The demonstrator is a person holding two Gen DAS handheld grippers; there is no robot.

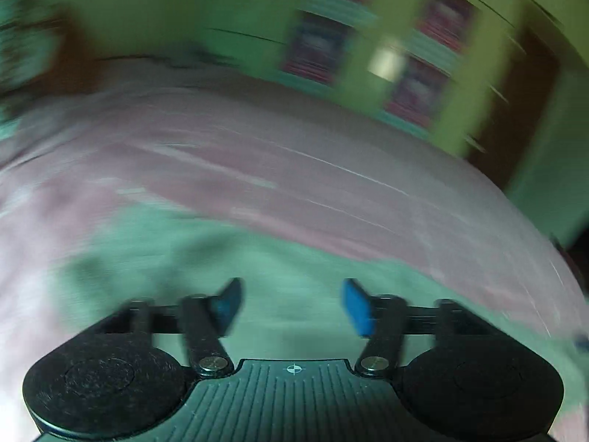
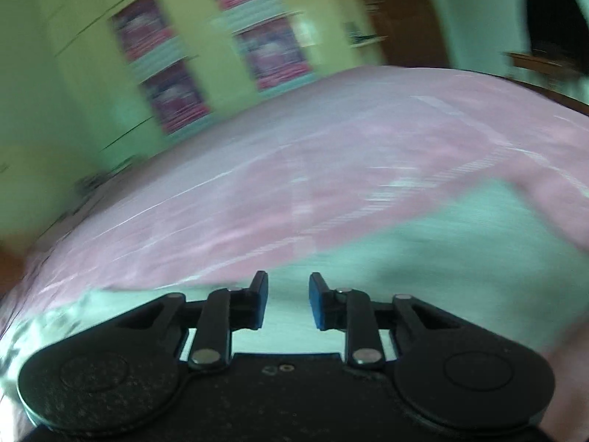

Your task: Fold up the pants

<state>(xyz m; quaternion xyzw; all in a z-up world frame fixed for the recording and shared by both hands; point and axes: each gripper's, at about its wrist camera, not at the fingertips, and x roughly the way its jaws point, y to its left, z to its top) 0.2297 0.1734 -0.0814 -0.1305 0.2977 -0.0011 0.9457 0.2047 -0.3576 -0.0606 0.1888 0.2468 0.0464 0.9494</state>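
Note:
Pale mint-green pants lie spread on a pink bedsheet; both views are blurred by motion. In the left wrist view my left gripper hovers over the pants, its blue pads wide apart with only the cloth beneath showing between them. In the right wrist view the pants reach from the lower middle out to the right. My right gripper is above them with a narrow gap between its blue pads, and no cloth is caught in that gap.
The pink bedsheet covers a bed that fills most of both views. Behind it stands a yellow-green cabinet with patterned panels. A brown door is at the right of the left wrist view, and wall shelves hang past the bed.

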